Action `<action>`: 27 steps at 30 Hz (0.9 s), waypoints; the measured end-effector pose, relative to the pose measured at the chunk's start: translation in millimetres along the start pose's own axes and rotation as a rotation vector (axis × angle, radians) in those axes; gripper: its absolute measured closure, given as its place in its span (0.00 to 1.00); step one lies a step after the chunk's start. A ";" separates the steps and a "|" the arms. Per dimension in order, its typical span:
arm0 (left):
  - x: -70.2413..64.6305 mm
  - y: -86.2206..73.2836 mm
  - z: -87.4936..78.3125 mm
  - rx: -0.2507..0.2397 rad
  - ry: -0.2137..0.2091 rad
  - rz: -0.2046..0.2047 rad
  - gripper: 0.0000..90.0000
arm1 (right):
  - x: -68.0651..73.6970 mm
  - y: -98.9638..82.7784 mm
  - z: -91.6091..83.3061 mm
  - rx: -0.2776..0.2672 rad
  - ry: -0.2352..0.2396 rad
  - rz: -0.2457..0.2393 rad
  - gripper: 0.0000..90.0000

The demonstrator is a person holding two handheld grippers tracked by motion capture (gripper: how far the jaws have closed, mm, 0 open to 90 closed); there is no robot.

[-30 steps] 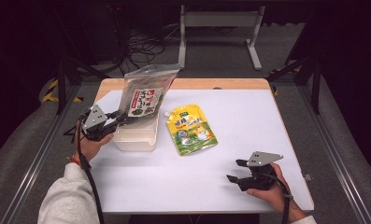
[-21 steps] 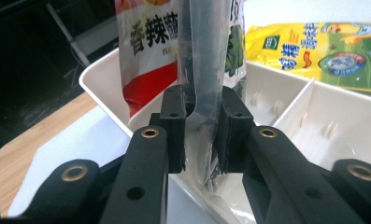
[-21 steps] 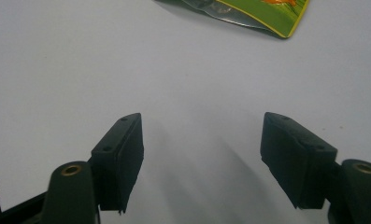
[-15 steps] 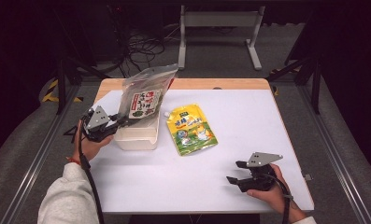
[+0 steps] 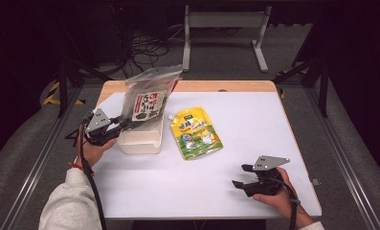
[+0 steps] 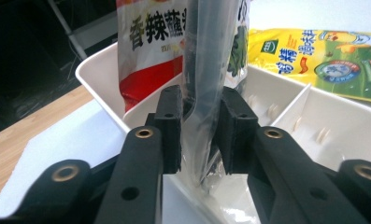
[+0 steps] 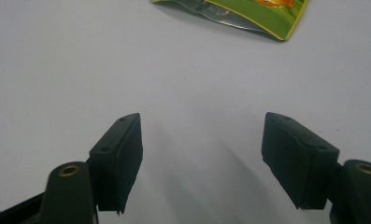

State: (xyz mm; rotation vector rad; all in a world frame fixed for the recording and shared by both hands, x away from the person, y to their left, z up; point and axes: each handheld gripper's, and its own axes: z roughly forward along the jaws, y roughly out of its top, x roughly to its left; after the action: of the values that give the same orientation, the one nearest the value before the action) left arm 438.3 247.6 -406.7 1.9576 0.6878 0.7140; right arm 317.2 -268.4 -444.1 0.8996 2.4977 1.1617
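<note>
Your left gripper has just been opening, its pads no longer pinching the clear snack bag between them; the bag stands upright in the white tray near the surface's left edge. Your right gripper rests open near the front right corner of the white-covered table. Beyond it, dark floor, cables.

Dark room, grey floor, white-topped table, cables
</note>
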 end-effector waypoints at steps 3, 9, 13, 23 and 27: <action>-3.6 7.7 1.0 -0.029 0.003 -0.016 0.68 | -1.3 -0.3 -1.1 -0.006 -0.004 0.007 0.32; -6.6 23.1 1.4 -0.120 -0.002 -0.053 0.64 | -0.5 -1.7 -1.4 -0.002 -0.006 0.006 0.32; -6.6 29.3 4.0 -0.128 -0.006 -0.051 0.86 | 0.0 -3.5 -1.4 0.004 -0.010 0.009 0.32; -1.4 20.6 2.4 -0.137 -0.027 -0.040 0.88 | 1.1 -4.9 -1.8 0.005 -0.013 0.013 0.32; -0.2 19.3 3.5 -0.150 -0.028 -0.067 0.88 | 0.7 -4.6 -1.7 0.003 -0.022 0.013 0.33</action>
State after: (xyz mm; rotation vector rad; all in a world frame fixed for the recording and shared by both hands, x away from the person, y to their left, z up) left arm 444.1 237.2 -391.1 1.7961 0.6603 0.6762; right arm 313.9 -271.2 -446.4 0.9263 2.4806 1.1456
